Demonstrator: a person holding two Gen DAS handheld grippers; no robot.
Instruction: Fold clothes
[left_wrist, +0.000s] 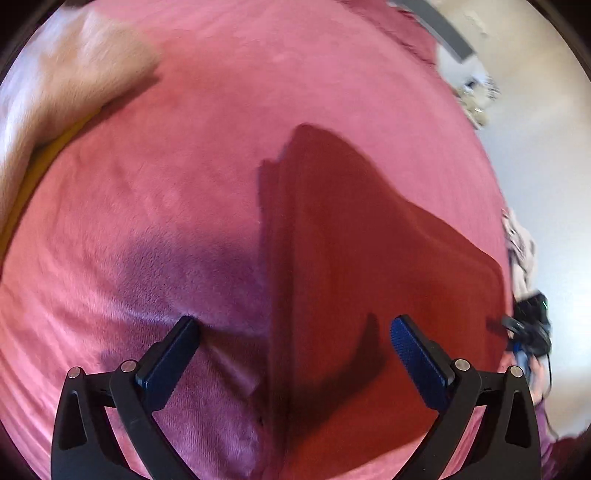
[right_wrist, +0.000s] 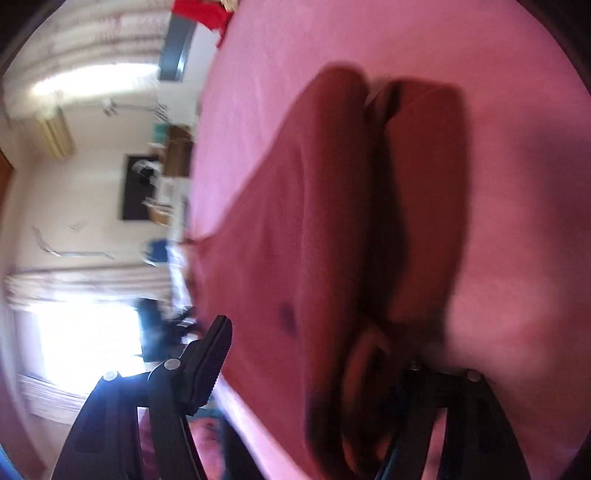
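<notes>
**A:** Surface first. What's under you?

**B:** A pink plush blanket (left_wrist: 192, 177) fills most of the left wrist view. A tan cover (left_wrist: 70, 74) is bunched at the upper left of the frame, with a yellow strip just under its edge. Pale floor (left_wrist: 546, 192) runs down the right edge. In the right wrist view the room shows on the left side: a bright window (right_wrist: 88, 332) low, curtains above it, a dark panel (right_wrist: 136, 188) on the wall mid-left. All blurred.

**A:** The garment?

**B:** The red garment (left_wrist: 369, 258) lies folded on the blanket, centre to lower right in the left view, its straight edge running down the middle of the frame. In the right view it spans the centre, with a fold ridge down it.

**A:** Your grippers?

**B:** My left gripper (left_wrist: 295, 347) is spread wide over the garment's edge, one finger over the blanket, the other over red cloth, holding nothing. My right gripper (right_wrist: 325, 354): the left finger (right_wrist: 210, 362) stands clear at lower left; the other is behind red cloth. I cannot tell whether it grips.
</notes>
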